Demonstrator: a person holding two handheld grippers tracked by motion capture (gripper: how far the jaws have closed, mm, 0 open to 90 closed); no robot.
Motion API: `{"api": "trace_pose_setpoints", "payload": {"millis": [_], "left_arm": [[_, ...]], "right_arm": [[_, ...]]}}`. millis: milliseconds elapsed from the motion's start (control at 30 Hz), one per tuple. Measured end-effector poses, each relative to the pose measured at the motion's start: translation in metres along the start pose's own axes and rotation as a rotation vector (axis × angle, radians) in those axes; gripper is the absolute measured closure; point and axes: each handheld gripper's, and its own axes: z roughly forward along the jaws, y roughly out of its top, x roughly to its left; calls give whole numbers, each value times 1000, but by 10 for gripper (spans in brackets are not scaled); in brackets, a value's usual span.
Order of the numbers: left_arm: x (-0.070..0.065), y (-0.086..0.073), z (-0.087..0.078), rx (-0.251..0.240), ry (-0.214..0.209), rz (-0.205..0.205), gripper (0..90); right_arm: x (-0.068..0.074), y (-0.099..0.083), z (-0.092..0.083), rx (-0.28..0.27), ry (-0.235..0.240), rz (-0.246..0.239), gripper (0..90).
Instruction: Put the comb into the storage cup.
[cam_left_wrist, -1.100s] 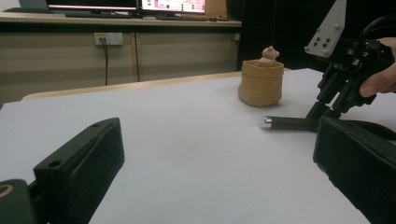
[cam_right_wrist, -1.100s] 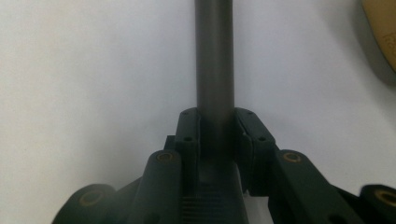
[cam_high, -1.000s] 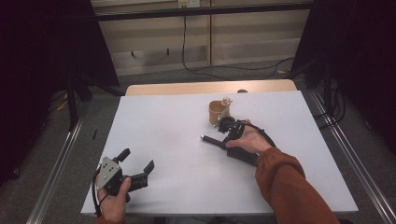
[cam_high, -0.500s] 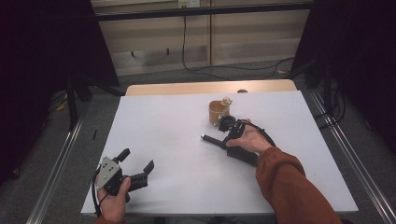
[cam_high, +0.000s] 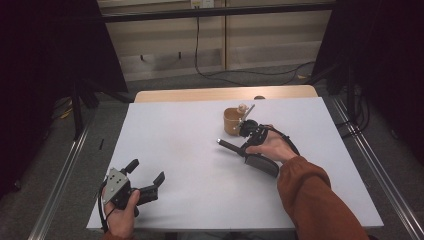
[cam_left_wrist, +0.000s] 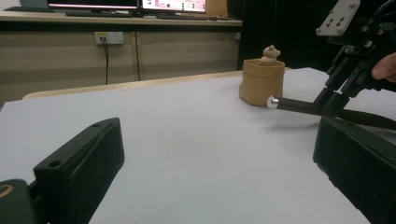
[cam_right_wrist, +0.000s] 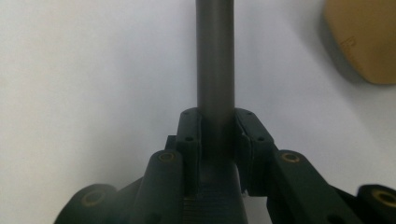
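Beside the brown pot (cam_high: 232, 121), toward the person's side and to its right, the right gripper (cam_high: 243, 148) is seen clenched on a dark rod (cam_high: 231, 146); in the right gripper view the jaws are pressed against both flanks of the rod (cam_right_wrist: 215, 70), which runs straight out between them along the gripper's own line; the rod is thus held by one end, its long axis lying nearly level above the white table (cam_high: 190, 145), its silver-capped free end (cam_left_wrist: 272, 102) pointing away from the right hand and to the left of the pot; a broader dark part (cam_high: 262, 165), blade or brush head not to be told, is seen under the right hand on the side away from the pot; the pot stands upright with a small pale figure (cam_left_wrist: 270, 53) in its mouth, near the rod's grasped stretch but apart from it; the pot's mouth lies above and to the side of the rod's tip, so a swing of the tip toward the pot is judged the relation that matters; the left gripper (cam_high: 147, 181) rests well apart from the pot, at the near left corner of the table, its jaws released and spread with nothing between them; the right hand is much the nearer to the pot.
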Motion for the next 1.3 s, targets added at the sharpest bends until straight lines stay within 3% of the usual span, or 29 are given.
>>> {"api": "trace_pose_setpoints", "payload": {"millis": [367,867,1167,1300], "left_arm": [[0,0,0,4,-1,3,20],[0,1,-1,11,-5,12,20],[1,1,-1,2,-3,-7,20],[-1,4,0,-9,-23,-10,20]], "right_arm": [[4,-7,-24,-101,-12,5,729],[7,-24,-43,-205,-25,31,729],[9,-38,-58,-269,-22,42,729],[11,-45,-62,-291,-31,54,729]]}}
